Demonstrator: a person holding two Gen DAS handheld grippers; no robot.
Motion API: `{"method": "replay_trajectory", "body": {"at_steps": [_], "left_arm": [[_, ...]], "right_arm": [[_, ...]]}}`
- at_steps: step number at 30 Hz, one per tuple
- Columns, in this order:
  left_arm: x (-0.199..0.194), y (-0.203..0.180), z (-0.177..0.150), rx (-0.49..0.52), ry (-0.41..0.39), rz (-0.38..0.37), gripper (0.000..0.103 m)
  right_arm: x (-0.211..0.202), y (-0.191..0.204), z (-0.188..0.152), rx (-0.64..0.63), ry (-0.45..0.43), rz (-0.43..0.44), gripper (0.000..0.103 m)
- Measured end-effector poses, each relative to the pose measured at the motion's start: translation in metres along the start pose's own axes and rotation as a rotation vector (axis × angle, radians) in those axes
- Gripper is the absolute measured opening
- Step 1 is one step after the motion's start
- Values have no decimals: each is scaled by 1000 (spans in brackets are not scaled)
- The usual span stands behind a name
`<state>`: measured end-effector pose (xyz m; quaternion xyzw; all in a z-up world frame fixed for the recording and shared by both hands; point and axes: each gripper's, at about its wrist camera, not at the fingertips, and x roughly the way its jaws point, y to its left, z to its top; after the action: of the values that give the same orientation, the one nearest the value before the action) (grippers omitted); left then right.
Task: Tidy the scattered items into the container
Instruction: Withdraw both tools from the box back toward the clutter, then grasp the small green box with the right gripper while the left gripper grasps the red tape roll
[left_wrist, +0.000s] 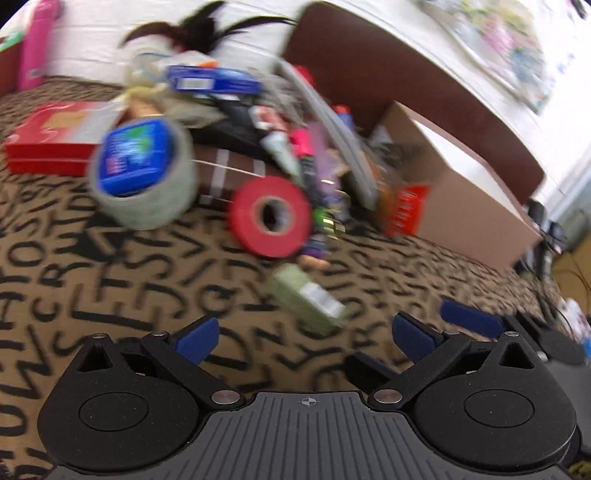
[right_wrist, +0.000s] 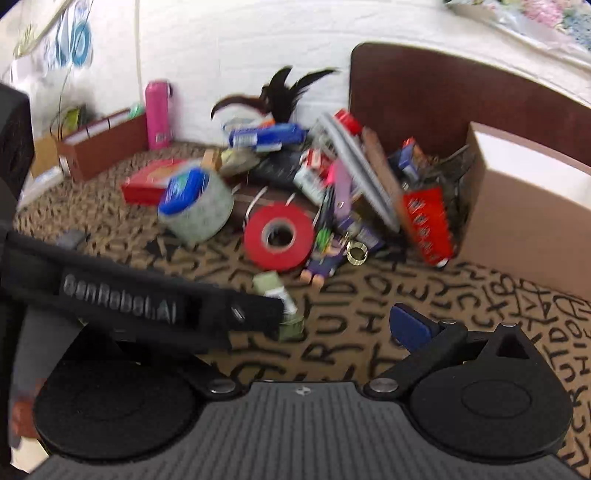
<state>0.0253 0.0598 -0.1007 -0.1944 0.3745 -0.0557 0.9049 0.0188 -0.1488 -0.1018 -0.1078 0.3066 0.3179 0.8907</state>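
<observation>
Scattered items (left_wrist: 258, 147) lie heaped on the patterned surface beside the cardboard box (left_wrist: 461, 199) (presumably the container). Both the left hand-held gripper (left_wrist: 303, 332) and right hand-held gripper (right_wrist: 332, 325) are open and empty. Step: approach. Next, select one piece, likely the near green packet (left_wrist: 306, 299).

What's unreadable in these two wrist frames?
- Right gripper's left finger, right wrist view: hidden behind the black branded bar of the left gripper.
- Small green box: label lost to motion blur.
- Tilted brown cardboard box: inside not visible in either view.
- Pile items: blurred, overlapping.
</observation>
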Motion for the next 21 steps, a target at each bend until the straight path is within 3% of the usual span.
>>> {"method": "replay_trajectory", "body": {"at_steps": [6, 13, 21], "left_arm": [[6, 9, 16, 26, -68, 21, 102], [34, 19, 36, -1, -96, 49, 80], [63, 30, 50, -43, -93, 105, 60]], "right_arm": [[8, 4, 0, 5, -8, -41, 97], [28, 1, 5, 36, 26, -25, 71], [49, -3, 4, 72, 78, 27, 52]]}}
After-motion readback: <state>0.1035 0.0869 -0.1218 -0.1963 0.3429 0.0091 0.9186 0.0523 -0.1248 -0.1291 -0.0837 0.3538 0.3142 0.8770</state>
